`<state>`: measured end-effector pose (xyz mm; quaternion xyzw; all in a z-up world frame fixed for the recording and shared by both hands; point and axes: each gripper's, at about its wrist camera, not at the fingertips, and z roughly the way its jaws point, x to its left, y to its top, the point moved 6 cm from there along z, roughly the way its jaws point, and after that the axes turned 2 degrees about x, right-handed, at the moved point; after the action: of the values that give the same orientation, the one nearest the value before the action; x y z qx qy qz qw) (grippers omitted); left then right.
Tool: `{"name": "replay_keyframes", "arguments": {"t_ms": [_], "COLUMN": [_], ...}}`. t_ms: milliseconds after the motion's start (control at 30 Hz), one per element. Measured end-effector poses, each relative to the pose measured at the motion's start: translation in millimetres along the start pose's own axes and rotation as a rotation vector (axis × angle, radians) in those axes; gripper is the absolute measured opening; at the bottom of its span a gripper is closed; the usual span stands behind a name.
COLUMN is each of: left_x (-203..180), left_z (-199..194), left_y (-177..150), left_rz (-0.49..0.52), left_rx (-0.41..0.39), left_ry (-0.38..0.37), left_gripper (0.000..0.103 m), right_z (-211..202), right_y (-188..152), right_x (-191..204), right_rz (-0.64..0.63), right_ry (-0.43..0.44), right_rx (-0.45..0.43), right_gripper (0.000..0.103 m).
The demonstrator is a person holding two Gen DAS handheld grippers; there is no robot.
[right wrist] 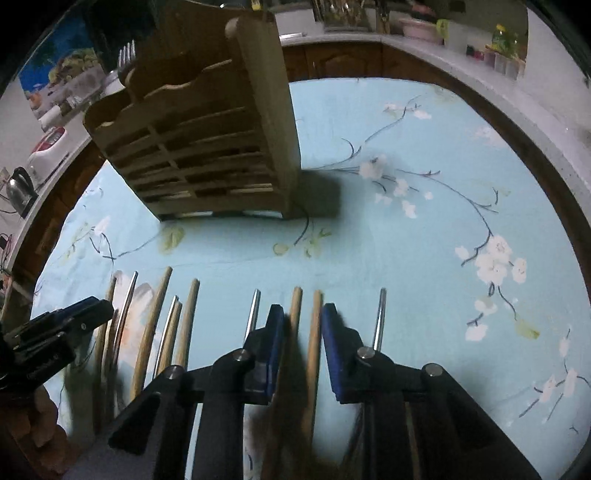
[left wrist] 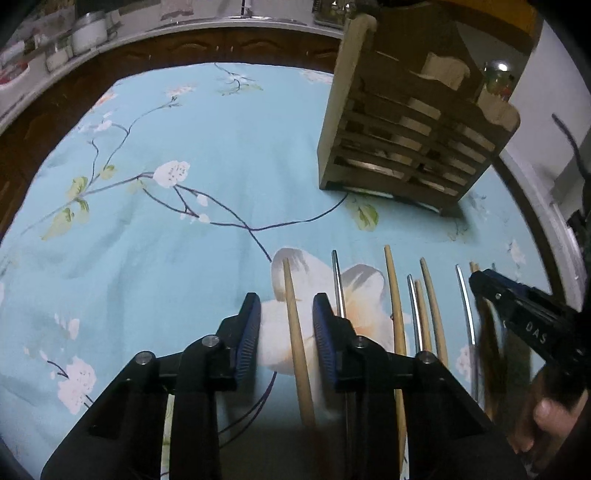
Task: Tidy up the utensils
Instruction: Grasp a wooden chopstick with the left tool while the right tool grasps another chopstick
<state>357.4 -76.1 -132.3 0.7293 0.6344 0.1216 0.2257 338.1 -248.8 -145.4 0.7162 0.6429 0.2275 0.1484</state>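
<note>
A row of wooden and metal utensil handles lies side by side on the blue floral cloth. My left gripper is open, its fingers either side of the leftmost wooden handle without touching it. My right gripper is open around two wooden handles, with a metal handle just left of it. A slatted wooden utensil holder stands upright beyond the row; it also shows in the right wrist view, with fork tines rising behind it.
A dark wooden table edge and a pale counter with jars run behind. A kettle and appliances sit at the left in the right wrist view. The cloth stretches right of the holder.
</note>
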Motion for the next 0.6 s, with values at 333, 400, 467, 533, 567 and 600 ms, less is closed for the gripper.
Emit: {"name": "replay_keyframes", "arguments": {"t_ms": [333,400,467,533,567,600], "left_x": [-10.5,-9.2,-6.9,-6.5,-5.3,-4.0], "left_z": [1.4,-1.5,-11.7,-24.5,-33.8,-40.9], "left_y": [-0.6,-0.3,-0.2,-1.4,-1.4,-0.8], "left_rz": [0.058,0.047,0.034,0.024,0.016,0.012], "left_rx": [-0.021,-0.02,-0.035,-0.053,-0.068,-0.079], "left_ry": [0.033,0.005,-0.027,-0.057,-0.08,-0.096], "left_gripper": [0.005,0.005,0.005,0.005,0.005,0.005], "right_z": [-0.4,-2.4,-12.3,-23.3,-31.4,-39.4], "right_y": [-3.1,-4.1,-3.2,-4.4,-4.7,-4.7], "right_x": [9.1,8.4,9.0,11.3,12.1,12.9], "right_rz": [-0.047,-0.027,-0.014,-0.007,-0.004,-0.002], "right_ry": [-0.015,0.019,0.05,0.071,0.09,0.103], "right_rx": [-0.015,-0.013,-0.03,-0.049,-0.061,-0.074], "right_gripper": [0.01,0.009,0.009,0.009,0.009,0.009]}}
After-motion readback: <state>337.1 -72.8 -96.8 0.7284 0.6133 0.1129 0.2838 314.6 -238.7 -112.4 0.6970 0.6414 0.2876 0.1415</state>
